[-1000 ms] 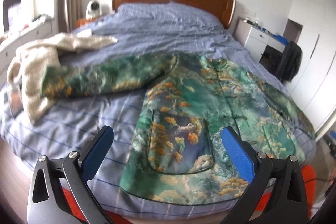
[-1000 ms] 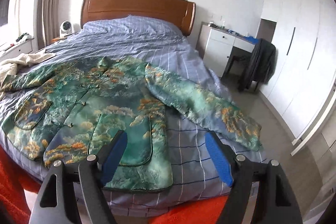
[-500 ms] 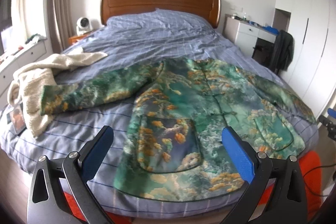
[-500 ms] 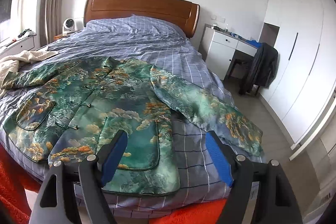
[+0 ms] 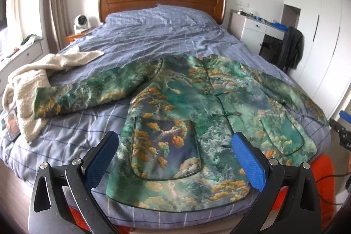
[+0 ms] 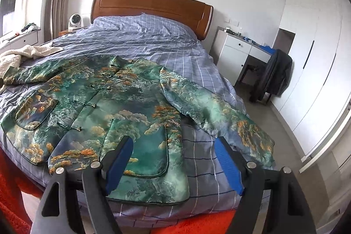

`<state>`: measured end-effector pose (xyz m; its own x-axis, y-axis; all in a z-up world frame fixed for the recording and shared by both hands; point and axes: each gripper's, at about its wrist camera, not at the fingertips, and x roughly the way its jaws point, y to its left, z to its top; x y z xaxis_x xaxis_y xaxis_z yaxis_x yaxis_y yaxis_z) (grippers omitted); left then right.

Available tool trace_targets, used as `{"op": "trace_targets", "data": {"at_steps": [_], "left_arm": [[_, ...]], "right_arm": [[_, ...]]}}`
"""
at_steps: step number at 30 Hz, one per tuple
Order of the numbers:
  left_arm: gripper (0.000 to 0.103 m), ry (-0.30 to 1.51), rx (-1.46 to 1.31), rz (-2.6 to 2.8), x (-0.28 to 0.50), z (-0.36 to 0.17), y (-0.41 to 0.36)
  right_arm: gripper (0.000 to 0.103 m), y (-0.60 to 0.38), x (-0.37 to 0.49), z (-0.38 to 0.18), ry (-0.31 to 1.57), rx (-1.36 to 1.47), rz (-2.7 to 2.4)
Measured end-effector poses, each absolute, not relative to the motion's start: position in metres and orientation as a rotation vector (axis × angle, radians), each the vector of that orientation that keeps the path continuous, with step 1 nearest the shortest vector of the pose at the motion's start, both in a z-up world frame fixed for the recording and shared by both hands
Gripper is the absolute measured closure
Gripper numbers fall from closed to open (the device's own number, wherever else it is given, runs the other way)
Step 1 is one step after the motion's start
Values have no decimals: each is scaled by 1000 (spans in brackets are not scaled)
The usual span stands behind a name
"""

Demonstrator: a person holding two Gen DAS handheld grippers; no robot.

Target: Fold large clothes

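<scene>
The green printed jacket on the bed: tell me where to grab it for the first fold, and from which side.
Probably take the green jacket by the cuff of its sleeve lying spread out toward the wardrobe side. Bring the open right gripper in from the foot of the bed: that cuff lies flat near the bed's edge, so one finger can slip under it.

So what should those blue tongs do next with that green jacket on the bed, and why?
Probably lower the right tongs onto the right sleeve to fold it across the jacket. The jacket lies flat, buttoned, sleeves spread wide, and both the right and left tongs hang open above the hem, holding nothing.
</scene>
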<state>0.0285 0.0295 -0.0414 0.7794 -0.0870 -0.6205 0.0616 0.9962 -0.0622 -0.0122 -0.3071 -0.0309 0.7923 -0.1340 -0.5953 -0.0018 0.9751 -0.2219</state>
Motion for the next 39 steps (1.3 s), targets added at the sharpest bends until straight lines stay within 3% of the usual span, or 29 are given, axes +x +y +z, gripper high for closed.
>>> {"op": "trace_targets", "data": {"at_steps": [25, 39], "left_arm": [[1, 664, 42, -99, 34, -39, 4], [1, 686, 63, -94, 36, -45, -3]], "right_arm": [[25, -328, -5, -43, 723, -145, -98], [25, -360, -5, -50, 772, 32, -100]]}}
